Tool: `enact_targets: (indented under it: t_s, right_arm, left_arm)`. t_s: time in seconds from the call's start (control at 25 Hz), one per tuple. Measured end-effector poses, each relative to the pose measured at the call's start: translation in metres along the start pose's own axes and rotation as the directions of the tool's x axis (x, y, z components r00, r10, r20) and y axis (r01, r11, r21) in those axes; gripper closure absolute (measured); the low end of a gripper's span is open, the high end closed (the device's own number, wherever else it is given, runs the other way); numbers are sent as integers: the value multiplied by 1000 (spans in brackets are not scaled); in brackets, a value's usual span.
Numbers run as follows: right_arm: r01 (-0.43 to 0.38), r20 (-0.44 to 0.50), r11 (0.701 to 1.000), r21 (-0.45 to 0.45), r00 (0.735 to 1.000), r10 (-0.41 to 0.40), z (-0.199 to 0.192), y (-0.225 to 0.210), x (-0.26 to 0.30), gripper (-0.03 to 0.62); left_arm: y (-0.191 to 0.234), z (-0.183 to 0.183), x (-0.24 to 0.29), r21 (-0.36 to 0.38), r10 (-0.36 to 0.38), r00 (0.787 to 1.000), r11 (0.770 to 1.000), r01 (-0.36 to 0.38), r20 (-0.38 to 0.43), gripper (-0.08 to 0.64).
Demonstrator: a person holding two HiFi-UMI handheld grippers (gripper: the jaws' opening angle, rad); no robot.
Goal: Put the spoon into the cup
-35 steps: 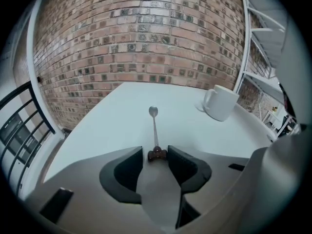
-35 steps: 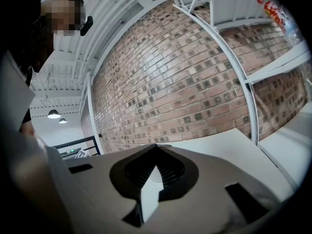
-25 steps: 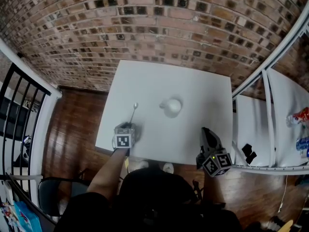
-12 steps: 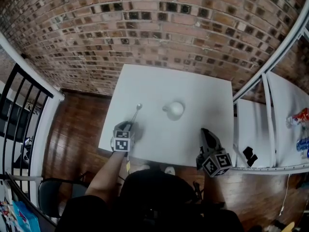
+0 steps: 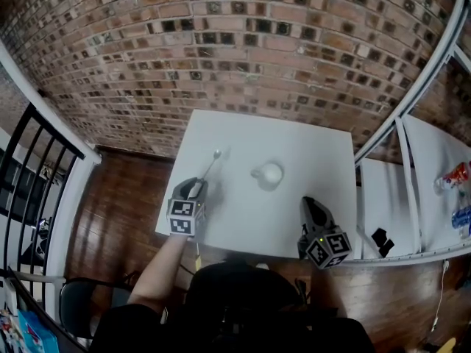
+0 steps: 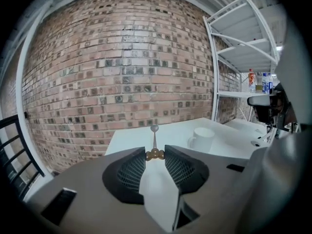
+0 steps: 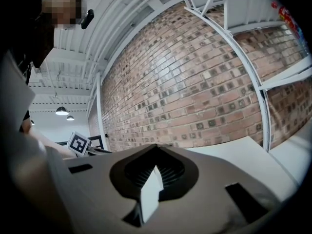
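Note the brick wall [image 5: 221, 50] behind and the white shelving rack [image 5: 412, 197] at the right; no part in the job for either. Treat the white counter [image 5: 309, 153] as the work surface: almost bare, hence nothing to steer round.

Find the left claw [image 5: 196, 190] over the left front part of the counter, clenched on the spoon [image 5: 209, 168]. Find the right claw [image 5: 313, 208] at the front right edge, pressed shut on nothing. Parked well apart from the work, probably to keep the path clear.

Locate the white cup [image 5: 270, 173] near the middle of the counter. Upright, mouth up, handle toward the left claw, standing free for entry from above.

Inspect the spoon last. Pinched at the very end of the handle, at the gold beaded tip, leaving shaft and bowl projecting forward past the jaws, free to reach the cup first. Judged clear of the counter surface; left of the cup, not yet over it and not yet inside.

Expected next — carry the bowl over the rim, tip it down, then release. Beware of nudging so light a cup with the shaft.
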State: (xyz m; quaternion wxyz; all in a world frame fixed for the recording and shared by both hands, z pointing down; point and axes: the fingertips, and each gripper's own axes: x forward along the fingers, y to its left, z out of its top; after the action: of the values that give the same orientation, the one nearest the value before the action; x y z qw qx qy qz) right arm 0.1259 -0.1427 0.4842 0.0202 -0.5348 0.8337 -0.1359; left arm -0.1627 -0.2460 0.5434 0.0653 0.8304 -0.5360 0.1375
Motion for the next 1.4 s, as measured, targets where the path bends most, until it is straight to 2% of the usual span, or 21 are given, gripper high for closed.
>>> enact_targets:
  t_s: [0.28,0.64,0.8,1.08,1.24,1.4]
  right_arm:
    - [31,24,999,-17,999,-31,8,-3,-7,588]
    - [91,37,996,-17,995,-90,9,-19,-23,588]
    - [120,42,993,-8,992,-119,10,-30,-34,588]
    - [160,36,987,9,986,-160,3,-43,-53,588]
    - [186,38,982,15,982,-187,2,-50,-63,588]
    - [202,37,979,18,979,-203,1,-57,-70,588]
  left_arm:
    - [-17,50,-5,41,-75,992,997,71,103,436]
    - [-59,69,13,93,-211,970,975,200,122,436]
    - [-90,65,26,121,-281,956,955,270,82,436]
    - [-135,34,39,152,-371,928,917,370,-23,436]
    - [-150,15,47,161,-390,917,903,399,-87,436]
    - [-159,12,57,162,-403,908,894,417,-114,436]
